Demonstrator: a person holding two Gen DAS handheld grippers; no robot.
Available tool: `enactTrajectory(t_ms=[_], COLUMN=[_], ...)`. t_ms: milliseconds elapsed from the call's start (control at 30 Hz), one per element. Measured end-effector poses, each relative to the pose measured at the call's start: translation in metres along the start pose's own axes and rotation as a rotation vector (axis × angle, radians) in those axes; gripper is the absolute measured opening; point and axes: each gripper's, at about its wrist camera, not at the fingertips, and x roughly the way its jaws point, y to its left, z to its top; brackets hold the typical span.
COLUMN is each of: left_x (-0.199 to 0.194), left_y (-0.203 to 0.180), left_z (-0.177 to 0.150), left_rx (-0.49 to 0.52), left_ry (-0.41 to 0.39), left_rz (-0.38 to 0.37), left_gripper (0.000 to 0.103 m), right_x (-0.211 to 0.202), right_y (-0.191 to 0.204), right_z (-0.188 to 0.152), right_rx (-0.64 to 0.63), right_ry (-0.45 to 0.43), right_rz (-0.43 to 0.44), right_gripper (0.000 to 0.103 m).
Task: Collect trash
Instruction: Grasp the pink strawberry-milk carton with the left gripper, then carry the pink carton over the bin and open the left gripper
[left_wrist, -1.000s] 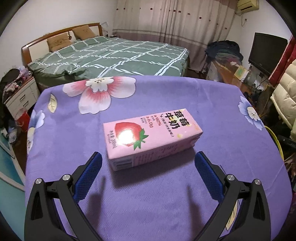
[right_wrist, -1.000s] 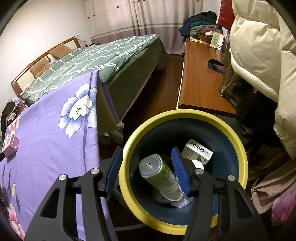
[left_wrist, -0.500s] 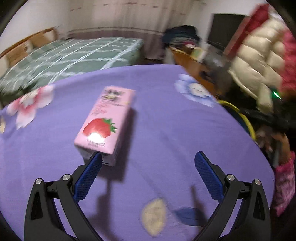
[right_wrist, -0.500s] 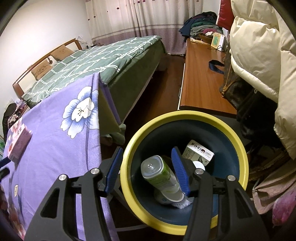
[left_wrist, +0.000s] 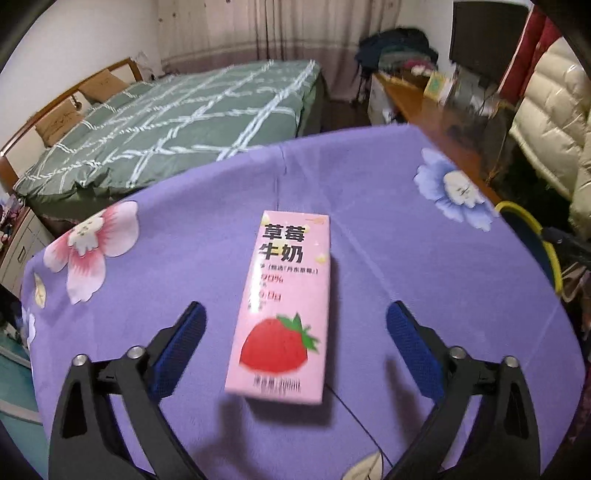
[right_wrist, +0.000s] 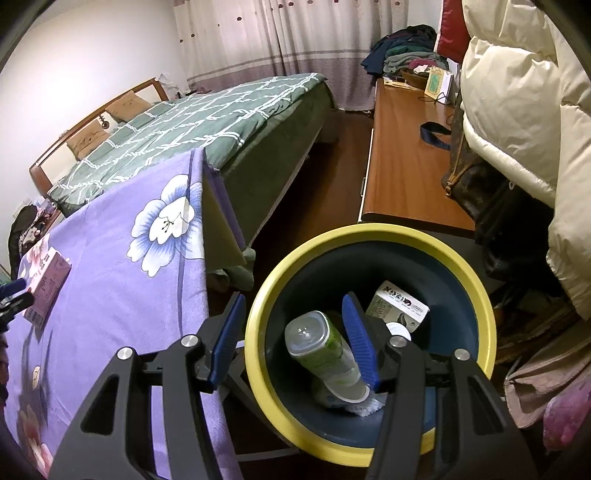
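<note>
Left wrist view: the left gripper (left_wrist: 293, 330) has its fingers spread wide, apart from the pink strawberry milk carton (left_wrist: 283, 303), which lies flat on the purple tablecloth (left_wrist: 369, 266) between them, pointing toward 12 o'clock.

Right wrist view: the right gripper (right_wrist: 293, 332) fingers straddle the yellow rim of the trash bin (right_wrist: 369, 236); contact cannot be determined. A green bottle (right_wrist: 325, 349) and a small box (right_wrist: 397, 304) lie inside. The carton is at 9 o'clock.

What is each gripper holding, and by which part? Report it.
The right gripper clamps the bin by its yellow rim, one finger inside, one outside. The left gripper holds nothing; its jaws straddle the strawberry milk carton without touching.
</note>
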Motion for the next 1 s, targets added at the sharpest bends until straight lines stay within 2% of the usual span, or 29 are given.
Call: enactTrajectory(t_ms=[133, 333, 500, 733, 900, 1000], left_x=[0.022, 0.039, 0.044, 0.033, 0.011, 0.0], left_y=[-0.002, -0.001, 0.001, -0.016, -0.062, -0.104], left_z=[0.009, 0.019, 0.018, 0.014, 0.021, 0.029], left_rx=[0.001, -0.021, -0.033, -0.014, 0.052, 0.107], left_ry=[0.059, 0.102, 0.131, 0.108, 0.071, 0.051], left_rz=[0.002, -0.031, -0.046, -0.059, -0.107, -0.146], left_gripper=[0.08, 0.067, 0.051, 0.05, 0.05, 0.05], right_x=[0.001, 0.004, 0.006, 0.002, -0.006, -0.013], right_y=[-0.005, -0.009, -0.014, -0.023, -0.038, -0.052], right_z=[0.0, -0.003, -0.003, -0.006, -0.015, -0.02], right_rx=[0.006, 0.007, 0.017, 0.024, 0.037, 0.049], right_ry=[0.003, 0.011, 0.015, 0.004, 0.002, -0.004], right_rz=[-0.003, 0.0, 0.003, 0.001, -0.011, -0.016], right_gripper=[0.052, 0.052, 0.052, 0.052, 0.052, 0.052])
